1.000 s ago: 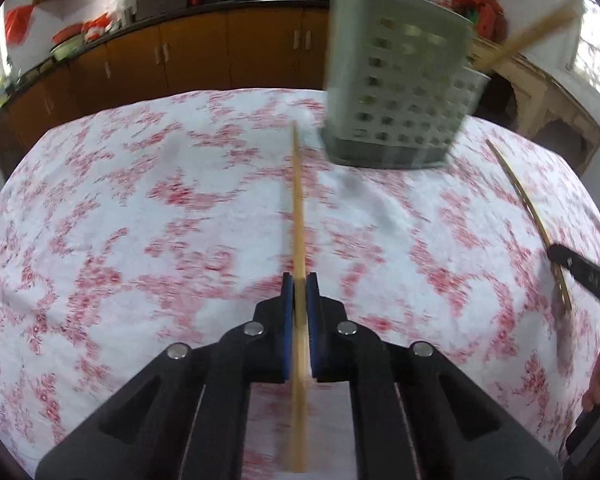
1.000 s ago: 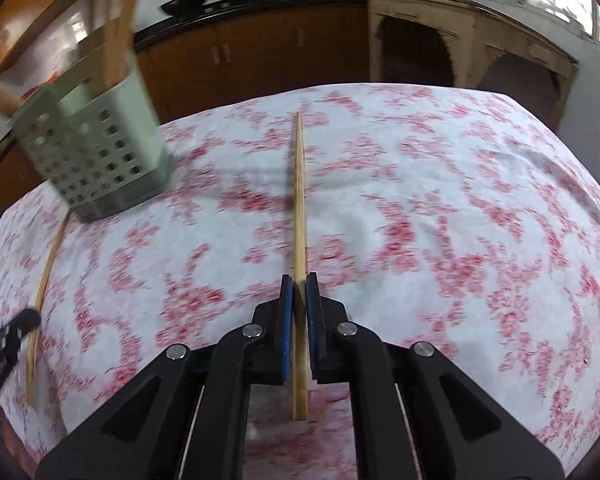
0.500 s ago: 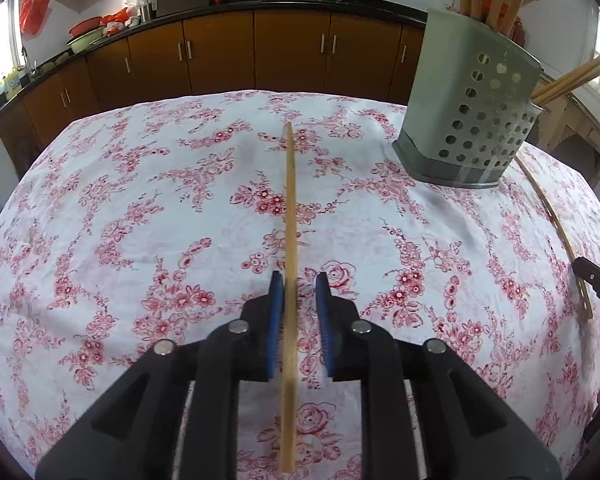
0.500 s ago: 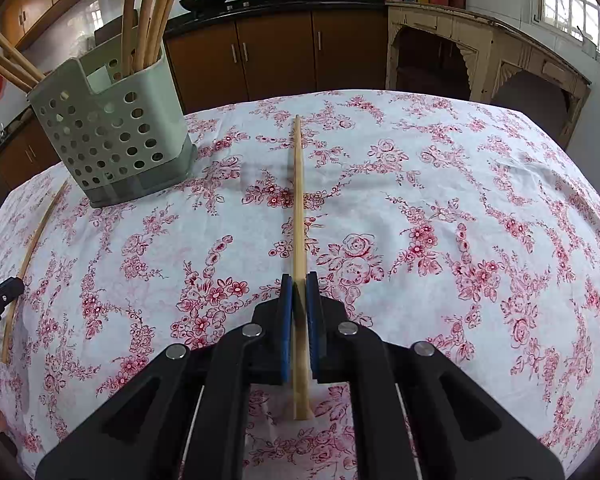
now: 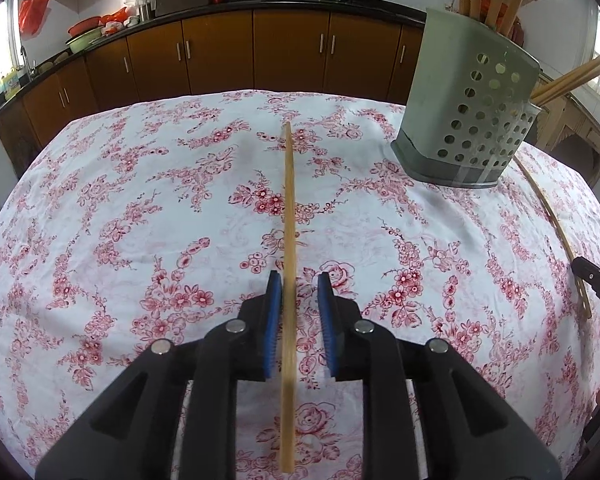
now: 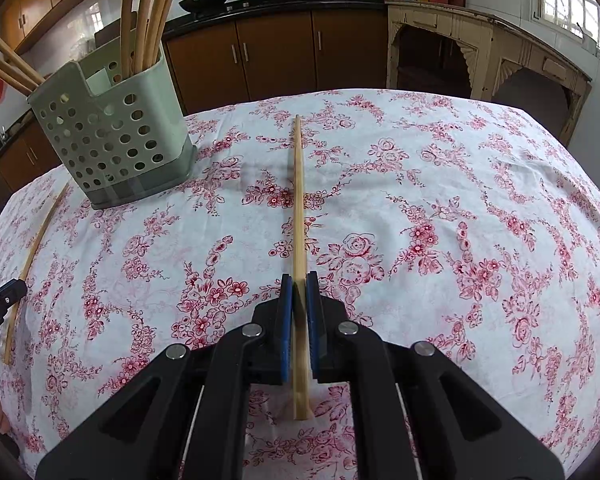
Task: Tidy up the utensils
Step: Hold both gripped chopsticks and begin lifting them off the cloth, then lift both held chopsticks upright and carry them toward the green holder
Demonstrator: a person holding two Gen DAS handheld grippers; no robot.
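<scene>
Your left gripper [image 5: 299, 284] has just been spreading its jaws; one chopstick [image 5: 288, 216] runs between the blue pads [image 5: 273, 312], free of the right-hand pad, up the frame's centre over the floral cloth [image 5: 140, 208]. Your right gripper [image 6: 299, 284] is clenched on a second chopstick [image 6: 299, 200], centre frame; one green perforated holder [image 6: 116, 136] stands upper left on the counter, four long sticks [image 6: 148, 12] upright in it and more leaning out its left side.
</scene>
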